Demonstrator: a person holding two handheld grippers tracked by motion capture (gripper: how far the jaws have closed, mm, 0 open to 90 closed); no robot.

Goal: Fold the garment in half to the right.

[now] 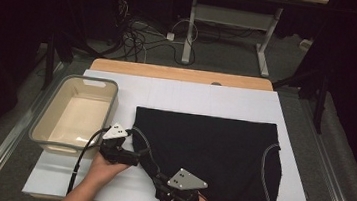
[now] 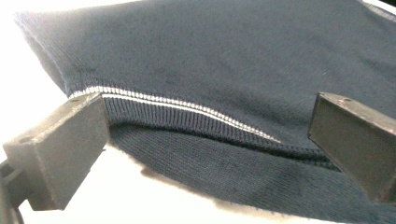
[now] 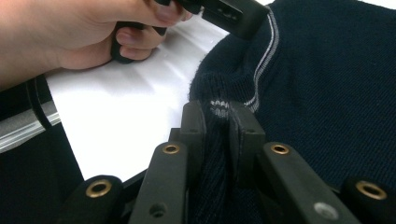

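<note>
your right gripper [image 3: 218, 122] pinches the dark garment [image 1: 201, 153]'s hem; your left gripper [image 2: 205, 140] gapes wide at the striped edge [image 2: 187, 105], ungrasped. folding isn't begun.

A dim lab: floor cables [image 1: 138, 36], an adjustable desk [image 1: 235, 21], white work board [image 1: 207, 98].

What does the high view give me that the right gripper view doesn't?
High view: the plastic tub at the white board's left, the garment's full spread, and floor cables behind. Right gripper view: the right claw pinching a fold of the hem with its white stripe. Both: the dark knit garment, the board, and the left hand.
</note>
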